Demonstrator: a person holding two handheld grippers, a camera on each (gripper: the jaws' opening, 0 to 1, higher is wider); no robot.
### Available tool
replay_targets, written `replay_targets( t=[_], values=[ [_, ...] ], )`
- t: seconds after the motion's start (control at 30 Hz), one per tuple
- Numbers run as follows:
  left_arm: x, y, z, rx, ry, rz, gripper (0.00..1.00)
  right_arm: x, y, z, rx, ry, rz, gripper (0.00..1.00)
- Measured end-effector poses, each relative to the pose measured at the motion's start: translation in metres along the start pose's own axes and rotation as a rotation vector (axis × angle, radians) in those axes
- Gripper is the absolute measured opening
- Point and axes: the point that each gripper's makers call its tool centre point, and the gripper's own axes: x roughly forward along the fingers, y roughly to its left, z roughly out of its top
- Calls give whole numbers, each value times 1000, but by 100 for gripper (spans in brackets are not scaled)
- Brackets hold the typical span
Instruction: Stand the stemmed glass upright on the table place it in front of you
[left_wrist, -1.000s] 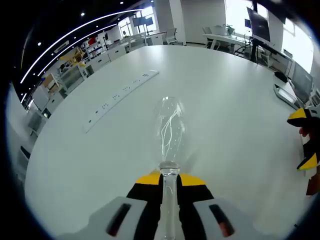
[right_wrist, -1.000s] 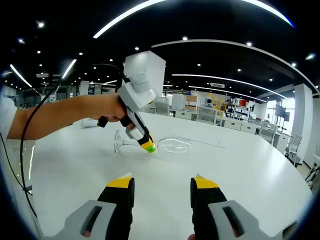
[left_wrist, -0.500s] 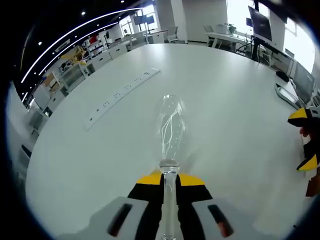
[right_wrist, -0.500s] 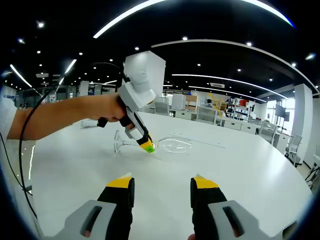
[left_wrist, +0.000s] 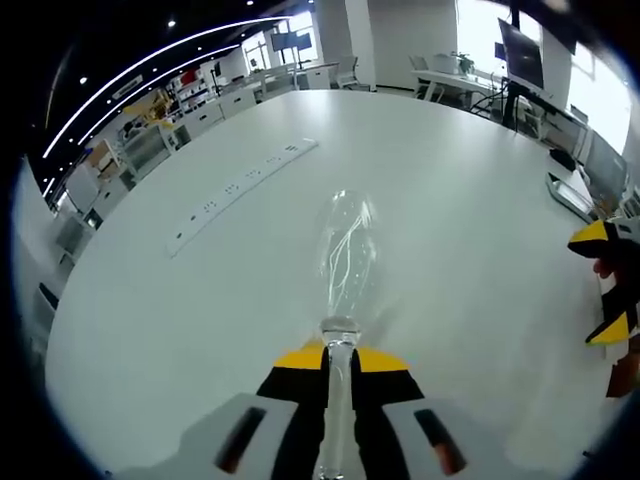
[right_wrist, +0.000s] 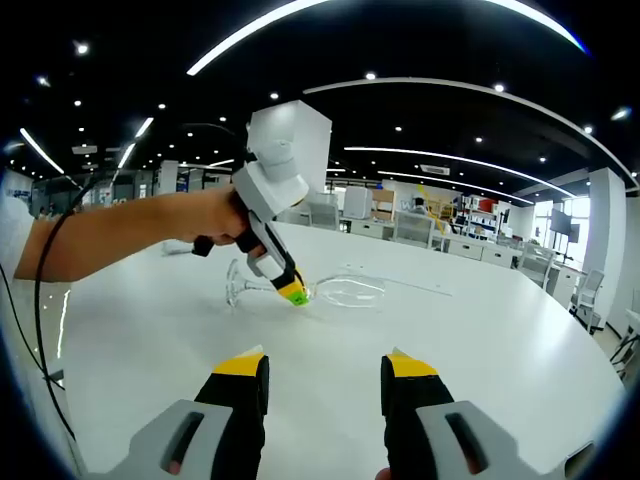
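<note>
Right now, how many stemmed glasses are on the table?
1. The stemmed glass lies on its side on the white table, its stem clamped in the left hand-held gripper.

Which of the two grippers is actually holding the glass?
The left gripper: its jaws are shut on the stem of the stemmed glass, which lies on its side on the table. The right gripper is open and holds nothing.

A broad white counter (left_wrist: 480, 230) with a rounded edge carries two things — a stemmed glass (left_wrist: 345, 245) lying on its side near the middle, and a long white power strip (left_wrist: 240, 190) lying flat, well apart.
</note>
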Motion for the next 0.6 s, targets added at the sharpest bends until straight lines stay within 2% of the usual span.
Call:
replay_targets(
  t=[0.6],
  values=[
    [-7, 1, 1, 0, 2, 11, 8, 3, -2, 1, -1, 2, 1, 48]
  ],
)
